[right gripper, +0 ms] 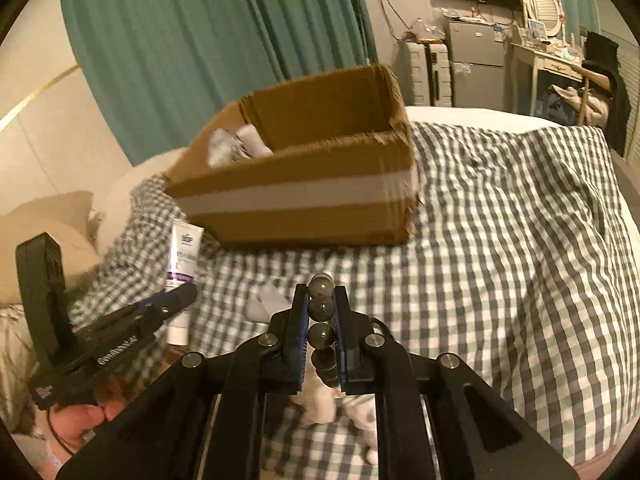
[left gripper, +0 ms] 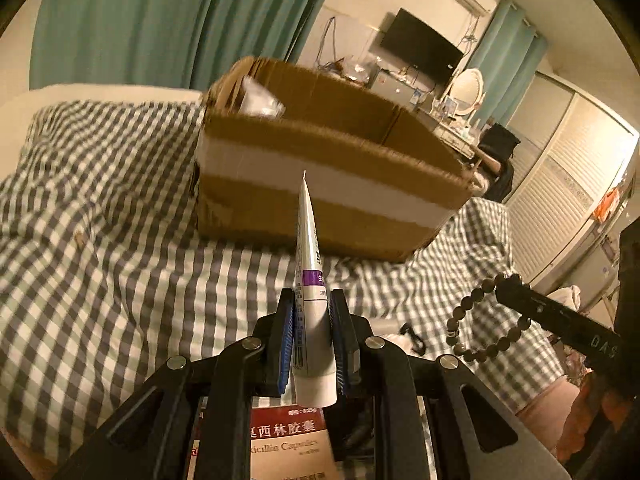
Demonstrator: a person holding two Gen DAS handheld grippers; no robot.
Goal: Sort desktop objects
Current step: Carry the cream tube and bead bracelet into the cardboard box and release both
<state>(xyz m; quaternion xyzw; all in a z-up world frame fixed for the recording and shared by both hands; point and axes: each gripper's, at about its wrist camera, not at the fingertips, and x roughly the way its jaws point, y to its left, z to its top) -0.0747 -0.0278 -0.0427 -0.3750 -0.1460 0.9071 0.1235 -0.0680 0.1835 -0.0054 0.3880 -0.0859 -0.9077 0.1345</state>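
Observation:
My left gripper (left gripper: 311, 300) is shut on a white tube with a purple band (left gripper: 310, 280), cap toward the camera, held above the checked bedspread and pointing at the cardboard box (left gripper: 320, 200). The tube also shows in the right wrist view (right gripper: 182, 264), held by the left gripper (right gripper: 176, 300). My right gripper (right gripper: 321, 296) is shut on a dark bead bracelet (right gripper: 321, 308), in front of the box (right gripper: 296, 204). The bracelet also shows in the left wrist view (left gripper: 486, 320), hanging from the right gripper (left gripper: 516, 288). The box holds white packets (right gripper: 236, 146).
A checked bedspread (right gripper: 500, 240) covers the bed. A red and white medicine box (left gripper: 286, 444) lies under the left gripper. Small white and pink items (right gripper: 320, 404) lie below the right gripper. A pillow (right gripper: 48, 232) is at the left, teal curtains behind.

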